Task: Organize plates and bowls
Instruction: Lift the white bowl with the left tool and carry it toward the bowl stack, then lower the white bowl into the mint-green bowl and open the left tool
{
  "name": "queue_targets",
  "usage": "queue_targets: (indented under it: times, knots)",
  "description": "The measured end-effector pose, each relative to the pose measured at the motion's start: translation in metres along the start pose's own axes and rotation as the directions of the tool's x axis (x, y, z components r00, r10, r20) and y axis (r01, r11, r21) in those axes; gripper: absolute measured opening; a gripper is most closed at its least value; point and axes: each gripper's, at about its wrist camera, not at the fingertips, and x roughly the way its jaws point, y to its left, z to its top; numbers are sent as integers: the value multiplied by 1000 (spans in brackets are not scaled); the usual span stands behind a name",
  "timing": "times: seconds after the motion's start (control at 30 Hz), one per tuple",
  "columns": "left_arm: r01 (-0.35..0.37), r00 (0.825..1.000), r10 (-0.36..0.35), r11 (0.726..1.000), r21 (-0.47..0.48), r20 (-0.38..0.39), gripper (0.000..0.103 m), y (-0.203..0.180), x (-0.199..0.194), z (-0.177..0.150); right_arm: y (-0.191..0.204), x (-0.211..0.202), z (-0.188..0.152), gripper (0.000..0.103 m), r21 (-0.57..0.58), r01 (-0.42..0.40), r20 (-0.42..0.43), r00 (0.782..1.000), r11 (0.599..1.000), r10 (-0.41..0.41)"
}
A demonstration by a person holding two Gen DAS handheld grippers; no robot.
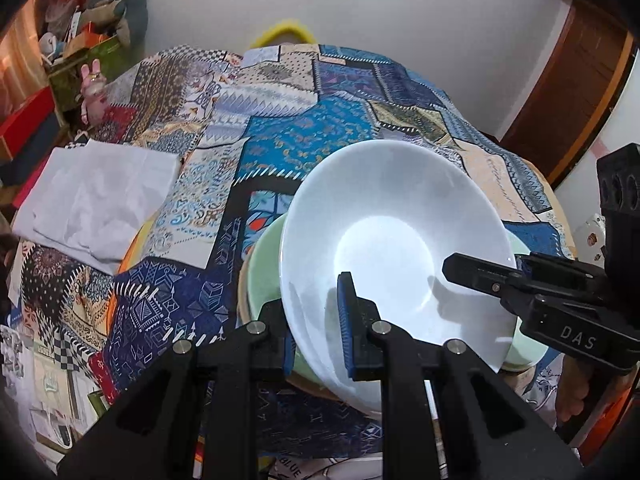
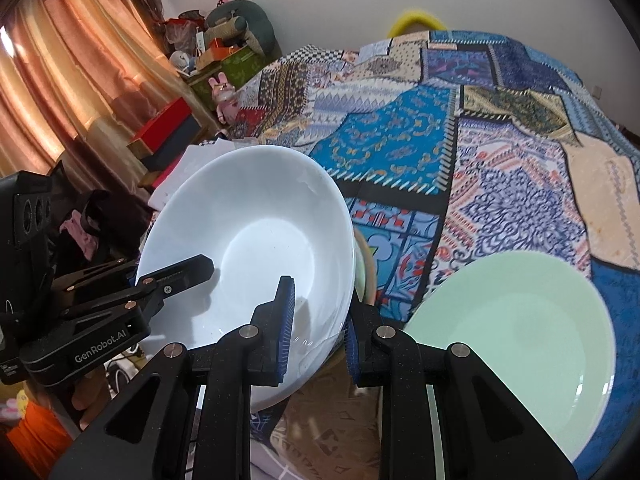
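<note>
Both grippers pinch the white bowl (image 1: 394, 248): left gripper (image 1: 316, 332) clamps its near rim, right gripper (image 2: 318, 328) clamps the opposite rim, each with one finger inside. Tilted, the bowl hangs above a green dish (image 1: 260, 276) on the patchwork cloth (image 1: 304, 136). Only the right wrist view shows a green plate (image 2: 520, 344) beside it.

- White wall (image 1: 400, 40) behind; brown door (image 1: 568, 92) at right.
- Patchwork cloth (image 2: 400, 140) covers table.
- Orange curtains (image 2: 68, 80) at left, backlit.
- Cluttered boxes (image 2: 168, 132), cushion (image 2: 248, 20) in corner.
</note>
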Motion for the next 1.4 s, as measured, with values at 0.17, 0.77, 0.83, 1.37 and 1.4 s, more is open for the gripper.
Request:
queue_targets:
  times: [0.17, 0.77, 0.83, 1.37, 1.4]
  knots:
    - [-18, 1000, 18, 1000, -2, -6, 18, 6, 8, -7, 1, 11, -5, 20, 29, -18, -26, 999, 999, 19]
    - [-72, 997, 72, 997, -3, 26, 18, 15, 29, -7, 5, 27, -9, 21, 43, -6, -31, 1000, 999, 7]
    - [-73, 997, 73, 997, -2, 28, 18, 15, 30, -7, 6, 25, -9, 23, 33, -2, -28, 1000, 999, 3]
    - [-144, 989, 142, 987, 75, 25, 26, -1, 37, -6, -6, 4, -5, 36, 49, 18, 56, 998, 999, -21]
    - [-138, 990, 137, 988, 76, 20, 28, -1, 36, -5, -6, 2, -5, 37, 47, 13, 58, 998, 999, -16]
